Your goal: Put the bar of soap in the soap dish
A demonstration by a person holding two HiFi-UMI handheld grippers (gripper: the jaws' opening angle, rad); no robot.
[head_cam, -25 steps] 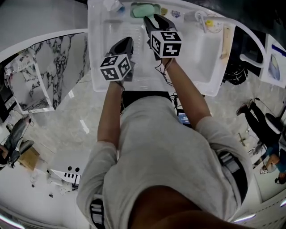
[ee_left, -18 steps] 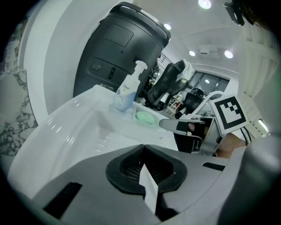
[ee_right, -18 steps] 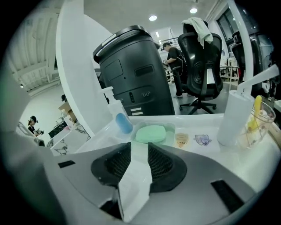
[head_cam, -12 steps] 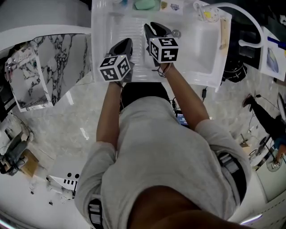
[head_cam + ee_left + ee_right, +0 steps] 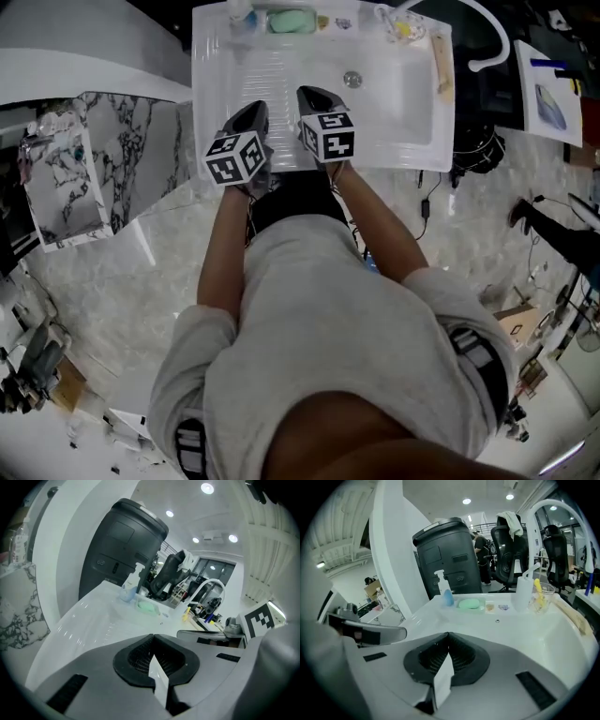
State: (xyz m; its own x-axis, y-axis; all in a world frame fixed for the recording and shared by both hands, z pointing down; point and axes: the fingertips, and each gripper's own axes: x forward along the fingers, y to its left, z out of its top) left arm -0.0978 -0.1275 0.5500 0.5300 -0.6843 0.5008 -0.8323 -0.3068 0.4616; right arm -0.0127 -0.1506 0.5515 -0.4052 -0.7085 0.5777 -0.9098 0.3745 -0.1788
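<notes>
Seemingly already lying in the soap dish (image 5: 482, 607): bar of soap (image 5: 469, 603), firm, slick, best pinched across its narrow sides; left gripper (image 5: 153, 641) and right gripper (image 5: 448, 639) hanging closed, empty.

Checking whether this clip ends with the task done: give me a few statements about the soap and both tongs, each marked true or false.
1. The green bar of soap lies in the soap dish on the back rim of the sink. True.
2. The right tongs grip the soap. False: their jaws have just closed with nothing between them.
3. The left tongs are shut and empty. True.
4. The blue bottle lies tipped over in the basin. False: it stands upright on the back rim, beside the soap dish.
5. Both tongs are at the sink's near edge, well apart from the soap. True.
</notes>
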